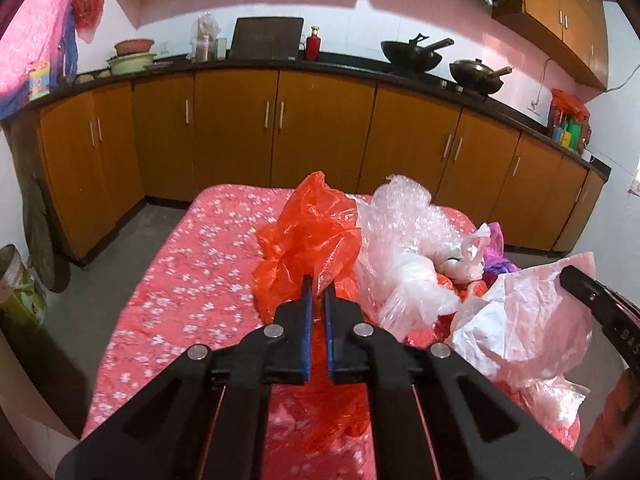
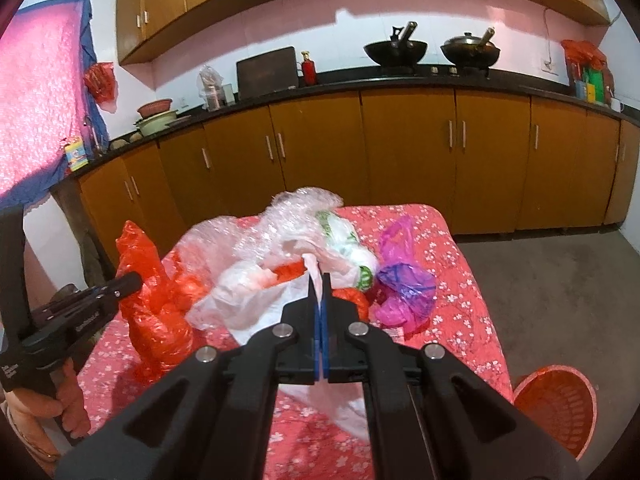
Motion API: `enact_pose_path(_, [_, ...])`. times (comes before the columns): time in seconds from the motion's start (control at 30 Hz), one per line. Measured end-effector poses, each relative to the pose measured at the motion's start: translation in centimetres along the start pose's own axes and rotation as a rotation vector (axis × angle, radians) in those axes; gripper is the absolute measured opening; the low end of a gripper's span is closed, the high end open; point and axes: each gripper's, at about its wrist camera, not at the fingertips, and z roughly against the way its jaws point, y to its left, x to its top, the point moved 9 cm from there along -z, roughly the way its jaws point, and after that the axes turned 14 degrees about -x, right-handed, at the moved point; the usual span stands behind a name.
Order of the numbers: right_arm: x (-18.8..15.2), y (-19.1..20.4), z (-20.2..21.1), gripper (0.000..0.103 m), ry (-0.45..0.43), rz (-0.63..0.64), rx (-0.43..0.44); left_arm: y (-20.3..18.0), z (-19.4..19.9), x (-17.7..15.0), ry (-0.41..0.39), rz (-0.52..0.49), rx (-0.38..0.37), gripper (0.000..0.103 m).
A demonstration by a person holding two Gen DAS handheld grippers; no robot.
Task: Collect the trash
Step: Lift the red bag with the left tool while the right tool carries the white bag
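A heap of plastic trash lies on a table under a pink flowered cloth (image 1: 192,280). My left gripper (image 1: 319,280) is shut on a crumpled red plastic bag (image 1: 316,236), whose film runs between the blue pads. The same red bag (image 2: 156,292) shows at the left of the right wrist view, with the left gripper (image 2: 130,280) at it. My right gripper (image 2: 320,280) is shut on a pale pink-white bag (image 2: 256,300), seen also as a pink-white bag (image 1: 528,320) at the right. Clear bubble wrap (image 1: 404,232), a white-and-green bag (image 2: 352,252) and a purple bag (image 2: 404,280) lie beyond.
An orange-red basket (image 2: 560,404) stands on the floor at the table's right. Brown kitchen cabinets (image 1: 280,128) line the wall behind, with woks (image 1: 412,54) on the counter. A hand (image 2: 68,404) holds the left gripper's grip. A dark bin (image 1: 20,288) stands at the far left.
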Motion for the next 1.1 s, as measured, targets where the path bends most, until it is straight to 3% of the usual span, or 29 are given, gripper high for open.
enact_pose_path(0.3, [1.6, 0.6, 3.2, 0.002, -0.056, -0.011, 0.035, 0.2, 3.4, 1.3, -0.048, 0.014, -0.001, 0.005])
enact_pose_path(0.6, [3.5, -2.2, 6.3, 0.002, -0.12, -0.045, 0.012, -2.3, 5.3, 3.2, -0.096, -0.039, -0.007, 0.005])
enact_pose_path(0.8, [4.4, -6.6, 7.7, 0.002, -0.153, -0.072, -0.053, -6.3, 5.0, 4.2, -0.107, -0.079, -0.061, 0.005])
enact_pose_path(1.1, [3.5, -17.3, 8.6, 0.002, -0.16, -0.156, -0.218, -15.9, 1.4, 3.1, -0.065, -0.154, -0.212, 0.005])
